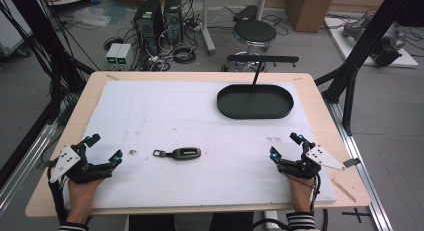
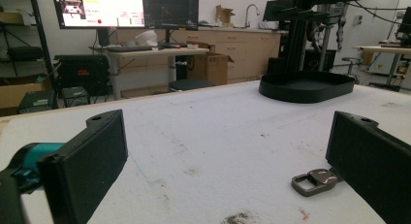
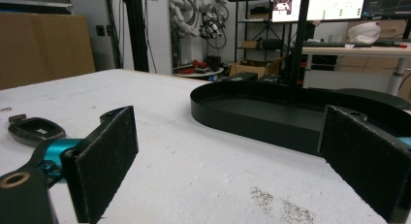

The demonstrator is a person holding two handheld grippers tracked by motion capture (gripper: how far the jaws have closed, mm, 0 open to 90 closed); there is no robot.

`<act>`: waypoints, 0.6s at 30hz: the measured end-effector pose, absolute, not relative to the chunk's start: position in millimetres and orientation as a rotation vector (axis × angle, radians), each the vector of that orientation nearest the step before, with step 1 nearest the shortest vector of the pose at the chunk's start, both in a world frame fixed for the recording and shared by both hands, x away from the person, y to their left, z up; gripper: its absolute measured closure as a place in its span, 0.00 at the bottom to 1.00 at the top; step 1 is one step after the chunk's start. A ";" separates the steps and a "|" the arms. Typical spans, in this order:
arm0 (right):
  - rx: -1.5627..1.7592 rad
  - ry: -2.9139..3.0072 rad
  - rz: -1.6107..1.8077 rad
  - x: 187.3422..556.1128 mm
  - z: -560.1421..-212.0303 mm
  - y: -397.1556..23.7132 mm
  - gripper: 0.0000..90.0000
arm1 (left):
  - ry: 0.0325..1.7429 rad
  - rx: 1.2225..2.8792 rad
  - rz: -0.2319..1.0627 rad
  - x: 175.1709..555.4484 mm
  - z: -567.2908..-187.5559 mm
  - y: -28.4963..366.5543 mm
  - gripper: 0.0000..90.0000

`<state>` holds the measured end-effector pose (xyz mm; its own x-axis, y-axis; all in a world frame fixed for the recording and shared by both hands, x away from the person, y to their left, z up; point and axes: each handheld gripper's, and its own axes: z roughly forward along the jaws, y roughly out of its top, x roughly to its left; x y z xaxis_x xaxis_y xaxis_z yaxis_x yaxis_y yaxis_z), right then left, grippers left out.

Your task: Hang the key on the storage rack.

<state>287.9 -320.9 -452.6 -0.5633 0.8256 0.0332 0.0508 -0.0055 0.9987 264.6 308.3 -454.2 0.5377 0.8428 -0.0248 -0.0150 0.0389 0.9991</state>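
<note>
Here, the dark, oblong plastic car key fob [image 1: 184, 153] with its metal clip is seen lying crosswise on the white-covered counter [image 1: 200, 121], well short of the black oval tray [image 1: 255, 101]. It is flanked by the left hand-held gripper [image 1: 104, 150], somewhat nearer, and the right hand-held gripper [image 1: 285, 146]; both are released and empty.

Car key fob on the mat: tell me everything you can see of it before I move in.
The car key fob is a dark, glossy oblong, plastic by its look, with a pale label strip on its top face. A grey metal loop sticks out of one end, toward the left tool. The fob lies flat on the white mat, between the two tools and nearer the left. Only the mat touches it; both tools stand open and apart from it.
</note>
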 end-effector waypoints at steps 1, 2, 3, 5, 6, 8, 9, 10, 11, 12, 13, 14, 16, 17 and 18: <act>0.913 1.667 1.639 288.2 -452.7 -321.3 0.07 | 0.786 1.379 0.769 264.8 -454.2 308.5 0.02; 0.919 1.669 1.643 288.1 -452.6 -321.8 0.07 | 0.790 1.378 0.766 265.1 -454.1 309.1 0.02; 0.920 1.668 1.649 288.0 -452.7 -321.7 0.07 | 0.790 1.376 0.761 265.3 -454.1 309.5 0.02; 0.912 1.668 1.642 288.0 -452.7 -321.2 0.07 | 0.776 1.372 0.747 264.9 -454.3 310.6 0.02; 0.911 1.667 1.636 287.9 -452.5 -320.7 0.07 | 0.772 1.372 0.746 264.8 -454.4 310.7 0.02; 0.911 1.667 1.636 288.0 -452.6 -321.0 0.07 | 0.769 1.374 0.748 264.7 -454.3 310.5 0.02; 0.913 1.667 1.643 288.0 -452.6 -321.2 0.07 | 0.770 1.373 0.746 264.9 -454.3 310.6 0.02; 0.912 1.667 1.641 288.1 -452.7 -321.3 0.07 | 0.774 1.371 0.743 265.0 -454.3 311.0 0.02; 0.913 1.665 1.636 288.0 -452.7 -321.0 0.07 | 0.780 1.368 0.740 265.4 -454.2 311.5 0.02; 0.907 1.666 1.634 287.9 -452.7 -320.6 0.07 | 0.786 1.363 0.736 265.7 -454.1 311.9 0.02; 0.906 1.668 1.629 287.7 -452.7 -320.4 0.07 | 0.788 1.362 0.732 265.8 -454.1 312.2 0.02; 0.903 1.669 1.626 287.7 -452.7 -320.5 0.07 | 0.789 1.360 0.728 266.0 -454.1 312.6 0.02; 0.906 1.670 1.625 286.9 -452.6 -320.2 0.07 | 0.788 1.358 0.720 266.4 -454.0 313.2 0.02; 0.904 1.669 1.624 287.0 -452.7 -320.2 0.07 | 0.789 1.358 0.719 266.4 -453.9 313.4 0.02; 0.906 1.670 1.625 286.9 -452.6 -320.2 0.07 | 0.797 1.364 0.715 266.3 -453.4 313.3 0.02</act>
